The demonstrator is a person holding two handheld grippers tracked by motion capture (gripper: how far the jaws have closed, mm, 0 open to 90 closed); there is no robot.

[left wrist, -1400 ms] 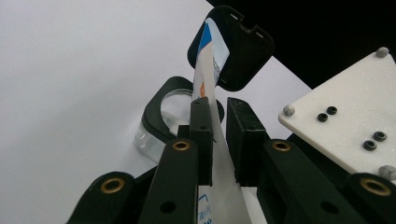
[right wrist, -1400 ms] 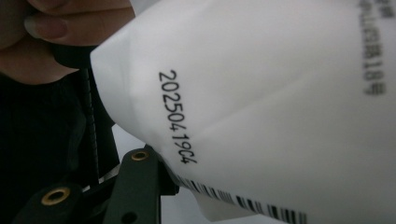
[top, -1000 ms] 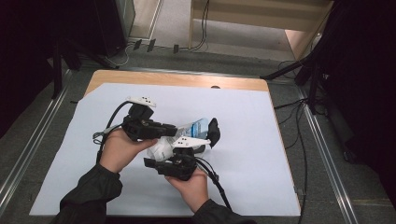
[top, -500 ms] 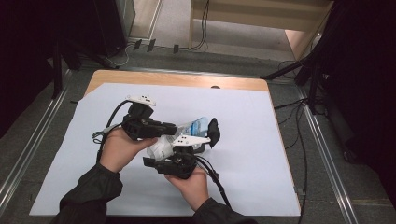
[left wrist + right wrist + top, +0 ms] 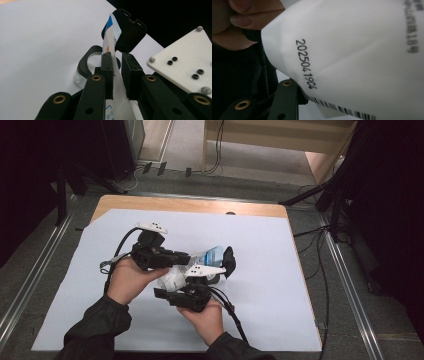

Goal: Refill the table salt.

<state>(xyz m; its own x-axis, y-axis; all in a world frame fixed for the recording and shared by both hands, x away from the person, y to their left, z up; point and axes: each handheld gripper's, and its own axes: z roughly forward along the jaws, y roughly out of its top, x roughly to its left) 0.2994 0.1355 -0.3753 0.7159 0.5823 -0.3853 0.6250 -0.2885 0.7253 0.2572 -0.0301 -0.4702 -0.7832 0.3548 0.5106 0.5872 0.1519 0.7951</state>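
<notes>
The left hand-held gripper [image 5: 116,72] pinched the white pouch [image 5: 110,47] thinly – a tug could slip it; the right hand-held gripper [image 5: 227,262] – whether clamped, I couldn't tell

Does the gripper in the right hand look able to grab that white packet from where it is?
Probably yes. The packet sits right in front of the right gripper, its blue end beside one jaw and nothing between. The left gripper holds it by an edge.
</notes>
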